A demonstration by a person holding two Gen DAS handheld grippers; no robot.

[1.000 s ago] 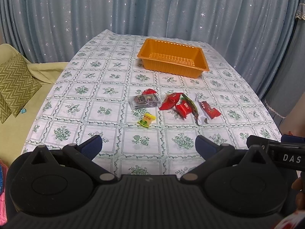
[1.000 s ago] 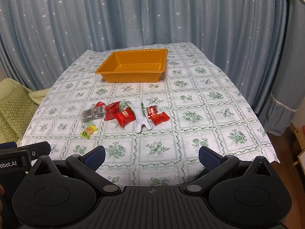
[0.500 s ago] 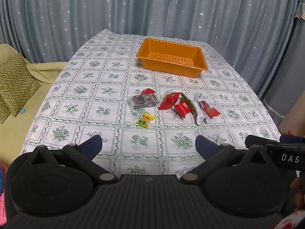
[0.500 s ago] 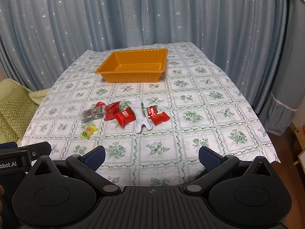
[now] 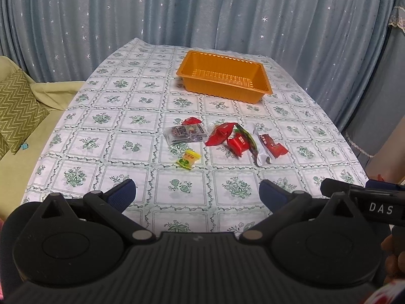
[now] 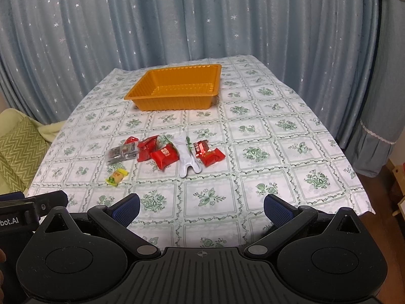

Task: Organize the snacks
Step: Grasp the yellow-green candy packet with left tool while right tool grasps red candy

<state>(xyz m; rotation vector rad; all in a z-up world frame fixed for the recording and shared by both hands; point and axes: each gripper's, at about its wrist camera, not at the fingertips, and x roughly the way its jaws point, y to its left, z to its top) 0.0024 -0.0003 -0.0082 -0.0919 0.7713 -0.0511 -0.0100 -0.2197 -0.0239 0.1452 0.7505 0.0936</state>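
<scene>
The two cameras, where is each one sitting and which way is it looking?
Left wrist view: sits on the left claw, low at the near table edge, facing the orange tray and blue curtain; its open blue pads show, and the right claw's body at the right edge.
Right wrist view: sits on the right claw, looking the same way from farther right; its open pads show.
Both share the tray, the yellow candy and the red snack packets on the tablecloth.
</scene>
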